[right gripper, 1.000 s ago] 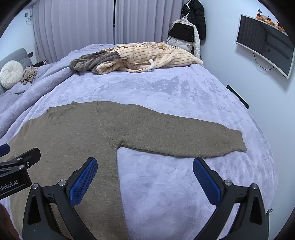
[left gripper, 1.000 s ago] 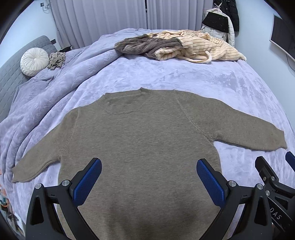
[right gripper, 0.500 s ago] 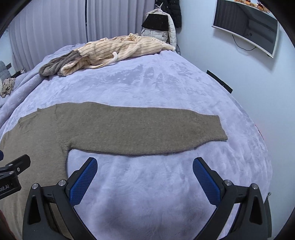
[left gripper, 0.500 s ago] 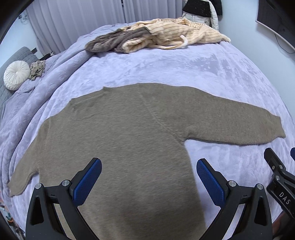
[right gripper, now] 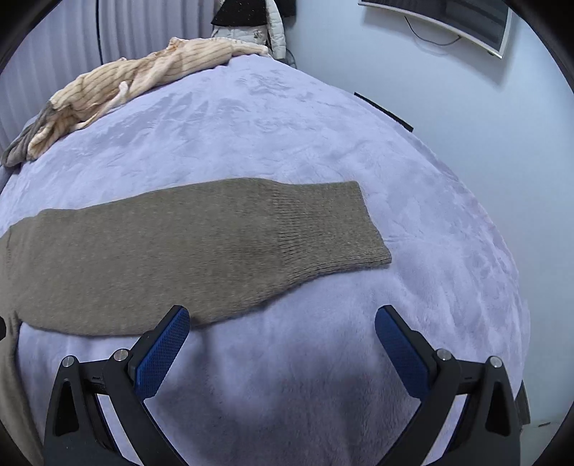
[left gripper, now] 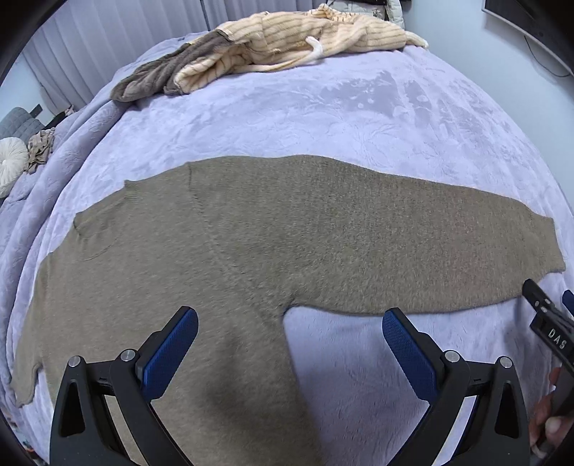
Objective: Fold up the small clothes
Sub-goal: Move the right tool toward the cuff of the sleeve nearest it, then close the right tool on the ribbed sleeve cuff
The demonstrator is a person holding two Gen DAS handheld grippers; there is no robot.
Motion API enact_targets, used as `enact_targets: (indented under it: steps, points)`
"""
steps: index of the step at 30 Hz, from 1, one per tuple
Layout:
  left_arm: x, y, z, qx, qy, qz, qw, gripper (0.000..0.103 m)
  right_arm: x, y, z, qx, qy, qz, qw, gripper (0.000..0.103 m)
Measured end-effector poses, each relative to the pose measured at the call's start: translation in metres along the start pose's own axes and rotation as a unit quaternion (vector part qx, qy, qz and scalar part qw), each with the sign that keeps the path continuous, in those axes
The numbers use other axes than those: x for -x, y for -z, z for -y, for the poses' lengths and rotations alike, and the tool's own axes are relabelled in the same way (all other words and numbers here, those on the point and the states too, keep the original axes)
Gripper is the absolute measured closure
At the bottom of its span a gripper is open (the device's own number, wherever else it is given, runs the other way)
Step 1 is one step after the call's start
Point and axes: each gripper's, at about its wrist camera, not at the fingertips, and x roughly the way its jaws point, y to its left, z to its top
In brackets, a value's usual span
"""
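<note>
Left gripper [left gripper: 290, 346]: fingers [left gripper: 168, 353] with blue pads spread wide, holding nothing, poised above the sweater's body and armpit, not touching the fabric.

Right gripper [right gripper: 282, 344]: fingers [right gripper: 163, 353] likewise spread wide and empty, poised over bare blanket just in front of the sleeve's lower edge. Also seen at the right edge of the left wrist view, with part of a hand [left gripper: 547, 419] on its handle.

Sweater [left gripper: 222, 258]: olive-brown knit, laid flat and spread out on the bed, neckline toward the far left, unfolded. Right-side sleeve [right gripper: 186, 251] stretched straight out across the blanket, ribbed cuff [right gripper: 330, 229] lying flat at its end. Other sleeve trailing toward the near-left edge of the bed.

Blanket [left gripper: 358, 118]: lavender plush with embossed pattern, covering the whole bed beneath the sweater.

Striped garment [left gripper: 287, 39]: cream with thin dark stripes, heaped at the far end of the bed, well apart from the sweater. Grey-brown garment [left gripper: 150, 77] bunched against its left side.

Round white cushion [left gripper: 10, 165]: far left, beside a small crumpled beige cloth [left gripper: 40, 148].

Wall-mounted screen [right gripper: 445, 18]: on the wall at far right.

Hanging jackets [right gripper: 251, 18]: beyond the foot of the bed.
</note>
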Motion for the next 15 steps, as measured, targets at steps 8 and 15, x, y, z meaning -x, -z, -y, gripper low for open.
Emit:
enact_targets:
  steps: [8, 15]
  points:
    - [-0.03, -0.013, 0.009, 0.006, 0.0, -0.02, 0.9998, 0.0, -0.036, -0.025, 0.026, -0.063, -0.065, 0.001, 0.996, 0.0]
    - [-0.052, -0.033, 0.001, 0.025, -0.009, -0.019, 0.9995, 0.0, -0.045, -0.042, 0.015, -0.04, -0.12, 0.021, 0.992, 0.077]
